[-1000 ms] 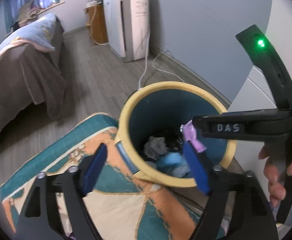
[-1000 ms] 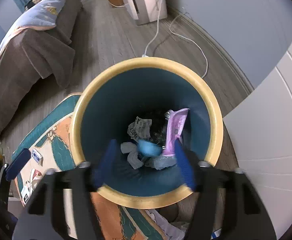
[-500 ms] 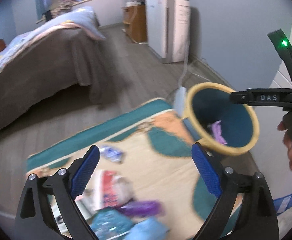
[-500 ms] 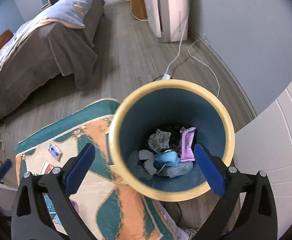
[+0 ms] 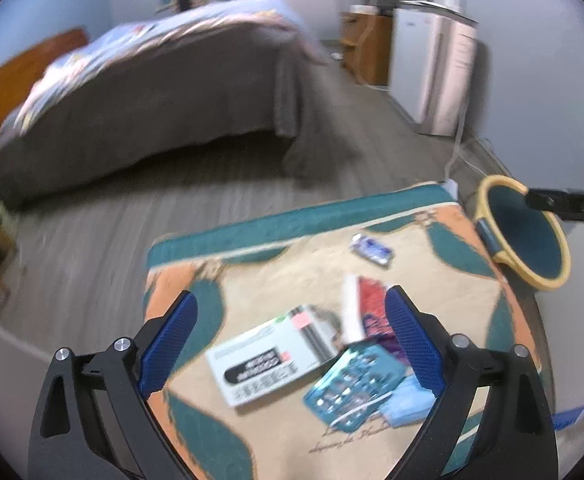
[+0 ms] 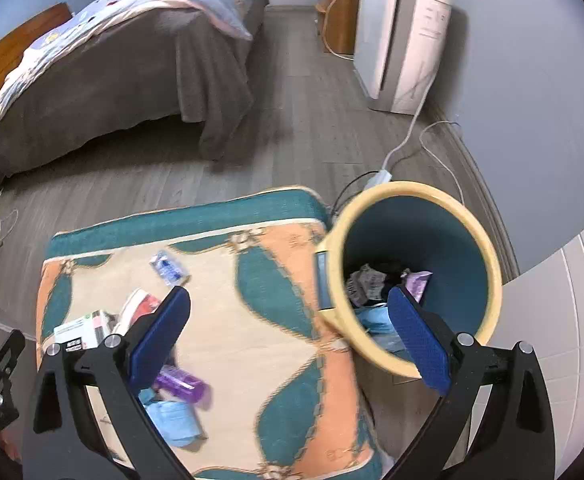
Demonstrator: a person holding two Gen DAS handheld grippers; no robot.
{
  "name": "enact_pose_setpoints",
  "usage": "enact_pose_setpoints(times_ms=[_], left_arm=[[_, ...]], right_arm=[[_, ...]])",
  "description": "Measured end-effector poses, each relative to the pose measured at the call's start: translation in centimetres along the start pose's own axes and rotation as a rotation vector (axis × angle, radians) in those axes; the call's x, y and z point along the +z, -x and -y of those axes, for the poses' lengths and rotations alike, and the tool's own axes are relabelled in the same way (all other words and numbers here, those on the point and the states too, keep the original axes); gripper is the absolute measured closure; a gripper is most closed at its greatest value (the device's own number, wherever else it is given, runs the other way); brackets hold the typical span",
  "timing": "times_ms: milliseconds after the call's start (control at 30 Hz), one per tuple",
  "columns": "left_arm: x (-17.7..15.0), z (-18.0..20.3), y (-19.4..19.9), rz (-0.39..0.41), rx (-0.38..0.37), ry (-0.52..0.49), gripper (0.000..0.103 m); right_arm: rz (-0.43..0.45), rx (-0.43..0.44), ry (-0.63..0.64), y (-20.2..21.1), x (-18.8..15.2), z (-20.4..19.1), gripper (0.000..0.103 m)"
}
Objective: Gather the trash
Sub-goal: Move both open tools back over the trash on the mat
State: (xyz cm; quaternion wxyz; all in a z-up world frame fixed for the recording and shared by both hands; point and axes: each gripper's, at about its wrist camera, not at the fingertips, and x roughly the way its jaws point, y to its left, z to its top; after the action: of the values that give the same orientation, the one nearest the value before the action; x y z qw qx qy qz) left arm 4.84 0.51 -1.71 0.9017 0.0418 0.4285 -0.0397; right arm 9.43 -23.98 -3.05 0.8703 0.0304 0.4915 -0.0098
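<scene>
My left gripper (image 5: 292, 306) hangs open and empty above a patterned rug (image 5: 252, 236) strewn with trash: a white box with a black label (image 5: 272, 356), a teal blister pack (image 5: 352, 394), a red and white packet (image 5: 366, 304), a small blue wrapper (image 5: 372, 250) and a light blue mask (image 5: 406, 402). My right gripper (image 6: 290, 302) is open too, empty, straddling the rug's edge and the yellow bin (image 6: 404, 189). In the bin lie a purple wrapper (image 6: 418, 280), crumpled paper (image 6: 366, 280) and a blue mask (image 6: 374, 320). The rug (image 6: 212, 216) also holds a purple packet (image 6: 180, 382).
A bed with a brown cover (image 6: 112, 80) stands across the wooden floor. A white appliance (image 6: 404, 36) stands by the grey wall, its cable (image 6: 404, 136) running to a plug block behind the bin. White panelling (image 6: 572, 300) rises right of the bin.
Both grippers pulled back from the bin toward the rug. The right one opened wider and the purple wrapper that stood at its fingers now lies in the bin. The left view swung to the rug's trash.
</scene>
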Motion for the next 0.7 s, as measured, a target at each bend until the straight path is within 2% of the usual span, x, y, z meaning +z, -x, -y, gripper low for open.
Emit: enact_pose_setpoints(times_ms=[167,533,700], left_arm=[[-0.6,-2.7,0.0,-0.006,0.012,0.067,0.009],[-2.1,-5.9,-0.5,-0.038,0.032,0.066,0.009],[-2.5,-6.7,-1.1,-0.071,0.037,0.037,0.009]], right_arm=[[-0.011,0.005,0.048,0.0,-0.6,-3.2,0.006],[-0.098,0.057,0.092,-3.0,-2.1,-7.7,0.006],[-0.161,0.081,0.043,-5.1,-2.9,-8.1,0.006]])
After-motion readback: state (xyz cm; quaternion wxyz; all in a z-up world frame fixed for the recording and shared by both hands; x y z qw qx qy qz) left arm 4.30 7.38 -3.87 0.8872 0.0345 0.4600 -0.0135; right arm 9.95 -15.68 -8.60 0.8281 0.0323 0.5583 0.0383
